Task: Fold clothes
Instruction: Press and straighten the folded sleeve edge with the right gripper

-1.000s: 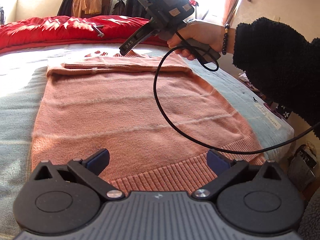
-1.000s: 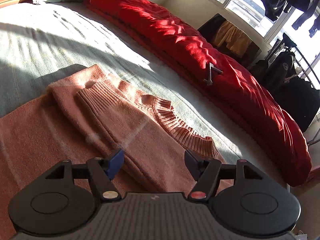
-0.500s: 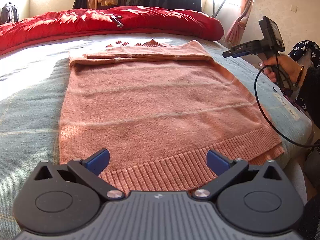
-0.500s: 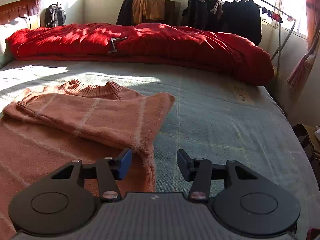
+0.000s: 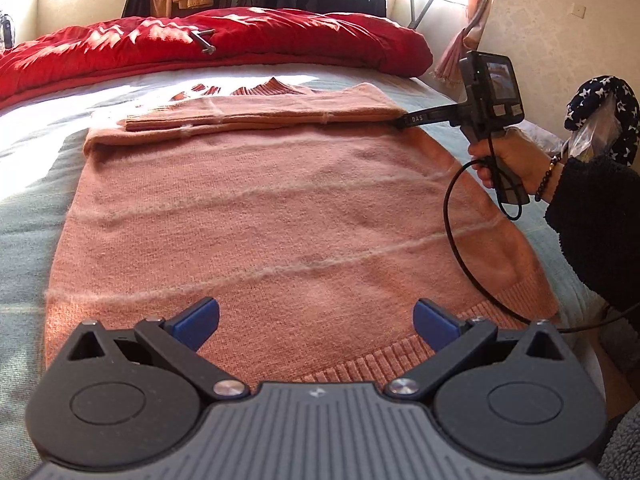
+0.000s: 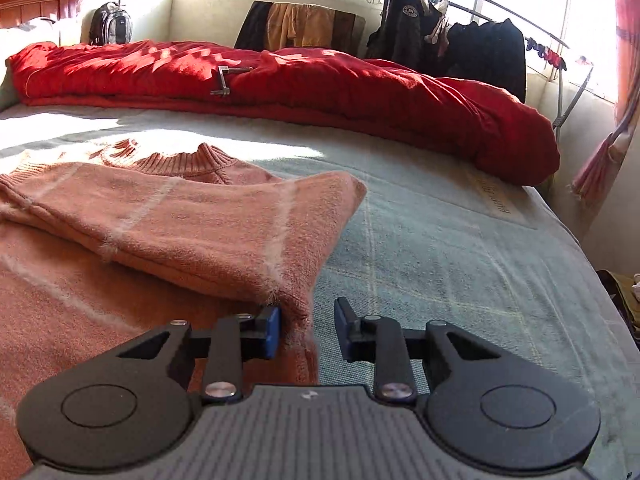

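Note:
A salmon-pink knit sweater [image 5: 260,220] lies flat on the bed, its sleeves folded across the chest and its ribbed hem nearest me. My left gripper [image 5: 316,320] hangs open just above the hem, with nothing between its blue pads. In the left wrist view a hand [image 5: 508,160] holds my right gripper [image 5: 408,121] with its tip at the right end of the folded sleeve. In the right wrist view the right gripper [image 6: 306,330] is closing, and the sweater [image 6: 180,232] has its side edge between the jaws. The right pad stands off the cloth.
The bed has a pale blue-grey sheet [image 6: 440,260]. A red quilt [image 6: 320,88] lies bunched along its far side with a metal piece on top. A black cable [image 5: 452,232] loops from the right gripper over the sweater. Clothes hang by the window behind.
The right gripper swung from above the collar out to the right, then came down at the sweater's right edge while its jaws narrowed. The left gripper shifted slightly and stayed open.

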The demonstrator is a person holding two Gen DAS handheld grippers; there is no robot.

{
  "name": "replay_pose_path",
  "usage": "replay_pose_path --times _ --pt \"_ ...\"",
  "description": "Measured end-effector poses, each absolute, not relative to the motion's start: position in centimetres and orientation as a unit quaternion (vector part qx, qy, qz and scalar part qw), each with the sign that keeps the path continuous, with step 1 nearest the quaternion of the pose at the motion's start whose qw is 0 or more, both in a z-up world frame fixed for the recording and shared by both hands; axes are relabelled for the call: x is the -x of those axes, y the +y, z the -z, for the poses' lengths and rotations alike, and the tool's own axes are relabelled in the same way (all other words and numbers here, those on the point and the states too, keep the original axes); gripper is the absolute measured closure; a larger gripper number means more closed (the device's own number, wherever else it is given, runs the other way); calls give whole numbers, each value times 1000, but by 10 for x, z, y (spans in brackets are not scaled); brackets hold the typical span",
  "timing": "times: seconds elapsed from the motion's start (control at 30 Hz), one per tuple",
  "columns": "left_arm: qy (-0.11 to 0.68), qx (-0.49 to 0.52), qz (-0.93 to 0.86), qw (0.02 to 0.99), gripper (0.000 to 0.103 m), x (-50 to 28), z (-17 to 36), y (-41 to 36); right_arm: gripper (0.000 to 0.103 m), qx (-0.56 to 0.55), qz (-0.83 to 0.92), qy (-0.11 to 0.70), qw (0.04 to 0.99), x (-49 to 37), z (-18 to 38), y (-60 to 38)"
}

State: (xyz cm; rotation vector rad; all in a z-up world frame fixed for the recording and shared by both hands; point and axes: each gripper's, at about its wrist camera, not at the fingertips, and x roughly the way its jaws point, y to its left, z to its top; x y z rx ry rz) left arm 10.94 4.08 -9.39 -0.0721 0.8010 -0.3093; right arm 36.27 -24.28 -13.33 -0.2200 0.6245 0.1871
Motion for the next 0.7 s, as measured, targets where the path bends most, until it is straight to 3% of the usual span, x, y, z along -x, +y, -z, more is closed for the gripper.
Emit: replay_pose_path --times 0.2,0.33,0.47,0.7 --pt "393 40 151 906 1 -111 99 42 62 37 -83 331 939 -366 146 -274" --pt "394 41 154 905 1 -110 101 43 62 28 -93 341 935 -355 126 -283" --pt "389 43 153 907 1 -111 102 42 73 24 -101 303 947 -341 94 -283" --pt "383 40 149 911 1 -123 101 41 77 3 -155 314 937 -392 91 -244"
